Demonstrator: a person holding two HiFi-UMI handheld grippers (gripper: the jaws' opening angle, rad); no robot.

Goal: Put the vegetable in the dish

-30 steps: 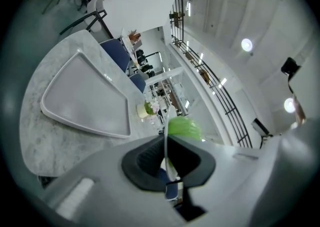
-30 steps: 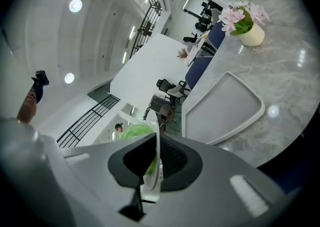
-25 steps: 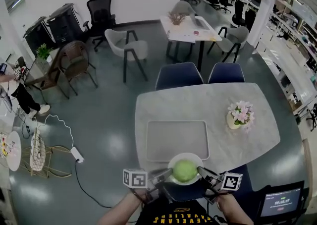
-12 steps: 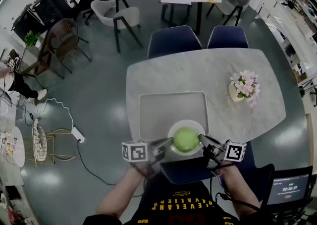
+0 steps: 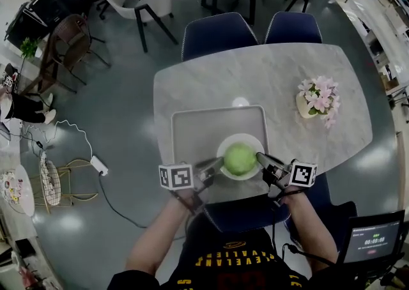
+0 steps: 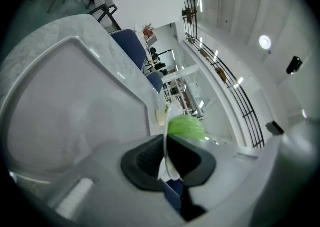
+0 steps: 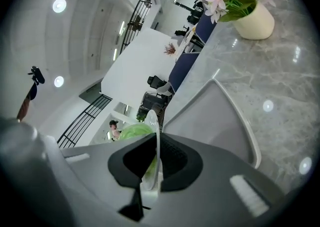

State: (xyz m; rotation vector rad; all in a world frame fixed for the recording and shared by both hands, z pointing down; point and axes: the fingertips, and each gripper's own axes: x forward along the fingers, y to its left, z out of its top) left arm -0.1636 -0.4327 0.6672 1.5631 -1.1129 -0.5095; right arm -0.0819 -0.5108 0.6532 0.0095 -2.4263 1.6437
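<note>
A round green vegetable lies in a white dish. The dish is held from both sides over the near right part of a grey tray. My left gripper is shut on the dish's left rim, and my right gripper is shut on its right rim. In the left gripper view the thin rim runs edge-on between the jaws of the left gripper, with the vegetable behind it. The right gripper view shows the right gripper pinching the rim, with the vegetable to its left.
The marble table carries a cream pot of pink flowers at the right. Two blue chairs stand at the far side. A screen sits low at the right. The tray lies flat.
Both grippers have carried the dish with the vegetable forward, from the table's near edge to over the tray's near right part. Both stay shut on the rim.
</note>
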